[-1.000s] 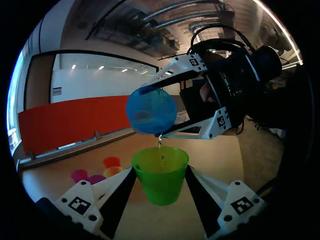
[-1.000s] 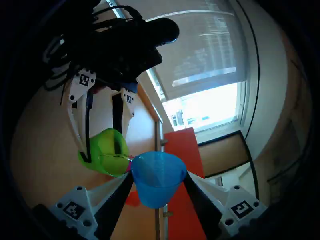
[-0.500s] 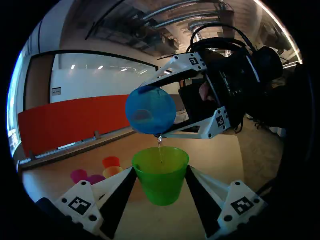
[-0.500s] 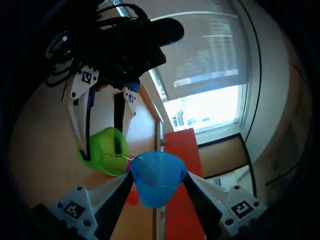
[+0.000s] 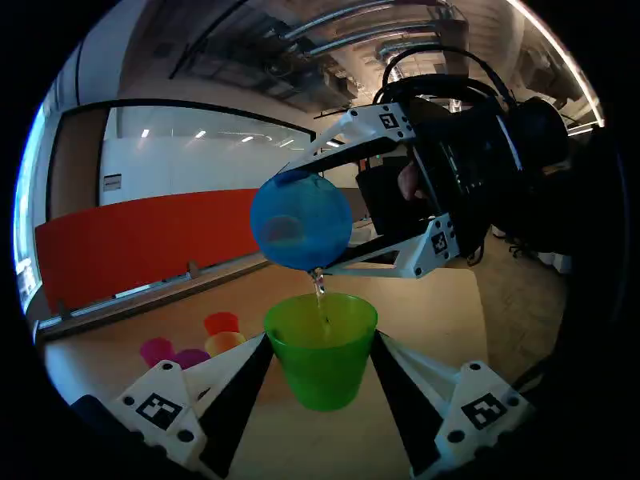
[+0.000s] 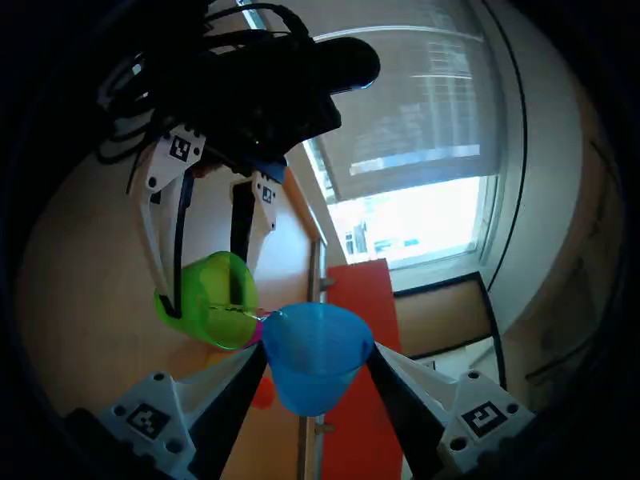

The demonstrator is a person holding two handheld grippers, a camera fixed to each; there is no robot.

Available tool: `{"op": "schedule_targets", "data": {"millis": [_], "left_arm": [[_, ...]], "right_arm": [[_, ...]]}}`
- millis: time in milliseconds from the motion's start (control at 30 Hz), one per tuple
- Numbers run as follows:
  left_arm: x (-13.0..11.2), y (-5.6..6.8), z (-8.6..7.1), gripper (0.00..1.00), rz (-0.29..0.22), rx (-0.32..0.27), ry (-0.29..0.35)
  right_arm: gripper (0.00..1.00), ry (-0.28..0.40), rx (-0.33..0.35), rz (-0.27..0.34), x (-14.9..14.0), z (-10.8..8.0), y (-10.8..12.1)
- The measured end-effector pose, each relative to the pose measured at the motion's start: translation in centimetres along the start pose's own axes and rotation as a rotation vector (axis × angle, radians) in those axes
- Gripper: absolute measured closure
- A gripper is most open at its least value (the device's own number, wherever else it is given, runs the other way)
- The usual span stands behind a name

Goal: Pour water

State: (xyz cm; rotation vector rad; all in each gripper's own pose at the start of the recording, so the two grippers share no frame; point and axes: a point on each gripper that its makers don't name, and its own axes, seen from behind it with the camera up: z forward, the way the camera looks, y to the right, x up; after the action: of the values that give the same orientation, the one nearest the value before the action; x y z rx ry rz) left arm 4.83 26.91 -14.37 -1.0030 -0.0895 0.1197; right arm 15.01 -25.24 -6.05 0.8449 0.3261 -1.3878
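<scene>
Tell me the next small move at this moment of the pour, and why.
Probably tip the blue cup in the right claw slightly further. It lies tilted above the green cup gripped by the left claw, and just a thin stream of water falls from its rim into the green cup, so the pour looks unfinished and well aimed.

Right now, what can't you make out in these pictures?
Water left in the blue cup: left gripper view, its tinted wall hides it.
Level in the green cup: left gripper view, its wall hides it; right gripper view, too small.
Small cups behind: left gripper view, partly behind a finger.
</scene>
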Motion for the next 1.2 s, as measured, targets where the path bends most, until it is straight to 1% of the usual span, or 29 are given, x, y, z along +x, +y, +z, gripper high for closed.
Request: {"op": "schedule_targets", "data": {"millis": [1200], "left_arm": [[-0.29,0.10,0.08,0.16,0.004,0.000,-0.004]], "right_arm": [[0.10,-0.012,-0.011,-0.088,0.77,-0.83,-0.50]]}}
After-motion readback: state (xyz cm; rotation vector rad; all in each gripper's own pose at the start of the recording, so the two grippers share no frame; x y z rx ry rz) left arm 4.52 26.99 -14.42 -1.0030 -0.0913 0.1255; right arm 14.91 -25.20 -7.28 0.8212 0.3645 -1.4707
